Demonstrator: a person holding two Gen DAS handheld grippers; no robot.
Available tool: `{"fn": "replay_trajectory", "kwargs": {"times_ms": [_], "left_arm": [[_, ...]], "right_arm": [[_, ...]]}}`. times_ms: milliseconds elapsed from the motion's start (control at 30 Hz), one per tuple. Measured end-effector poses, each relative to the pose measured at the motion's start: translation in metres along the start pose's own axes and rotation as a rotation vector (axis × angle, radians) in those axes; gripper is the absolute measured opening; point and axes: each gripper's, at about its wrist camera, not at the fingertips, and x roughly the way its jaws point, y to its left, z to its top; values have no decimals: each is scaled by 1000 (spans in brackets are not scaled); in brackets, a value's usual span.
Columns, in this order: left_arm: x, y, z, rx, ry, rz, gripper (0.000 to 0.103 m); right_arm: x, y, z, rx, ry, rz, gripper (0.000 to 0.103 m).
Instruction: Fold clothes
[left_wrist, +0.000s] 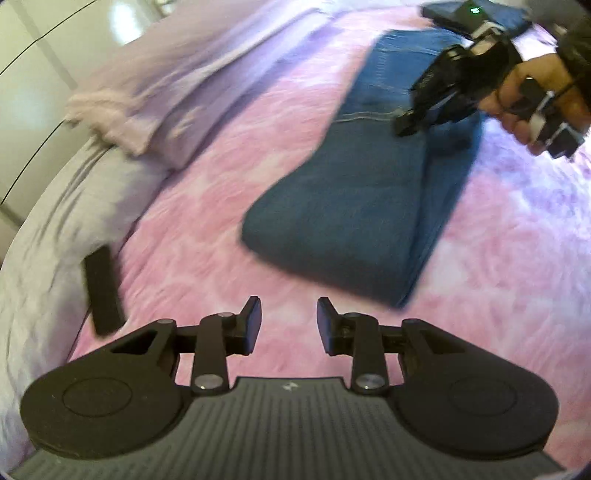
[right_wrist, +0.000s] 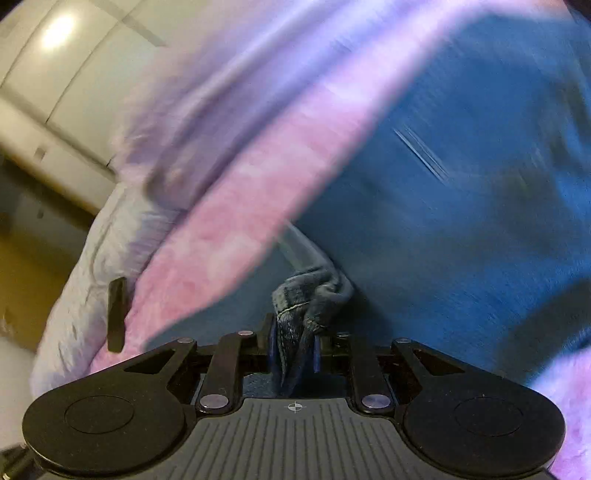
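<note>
While folded blue denim jeans (left_wrist: 343, 221) lie on the fuzzy pink blanket (left_wrist: 207, 206), the left tool (left_wrist: 289, 325) hangs parted and empty; the right tool (right_wrist: 293, 347) pinches a bunched hem.

Jeans (right_wrist: 461, 221) motion-blurred, their far end cut off by the frame edge
</note>
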Motion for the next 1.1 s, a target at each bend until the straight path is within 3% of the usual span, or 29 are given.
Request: {"fn": "replay_trajectory", "kwargs": {"times_ms": [200,367,500,533,667,767,933,1033,1100], "left_arm": [[28,-13,39,66,40,-45,30],[56,-4,59,66,85,-66,32],[78,6,65,65,102,-102,34],[85,8,65,65,111,-116,34],[120,7,62,66,157,-162,35],[131,6,58,56,141,-176,35],[133,11,54,28,105,-193,35],[119,22,52,24,83,-210,35],[105,34,46,63,51,-196,38]], "right_arm": [[3,-20,14,63,61,51,16],[5,-18,35,-30,97,7,19],[-15,-27,39,-71,63,-54,32],[-19,-31,39,-50,59,-54,42],[-41,-30,41,-51,-26,-128,43],[-60,-3,32,-204,-103,-122,43],[-24,21,9,-378,23,22,43],[10,11,4,-398,112,-79,43],[10,12,5,-392,114,-124,43]]}}
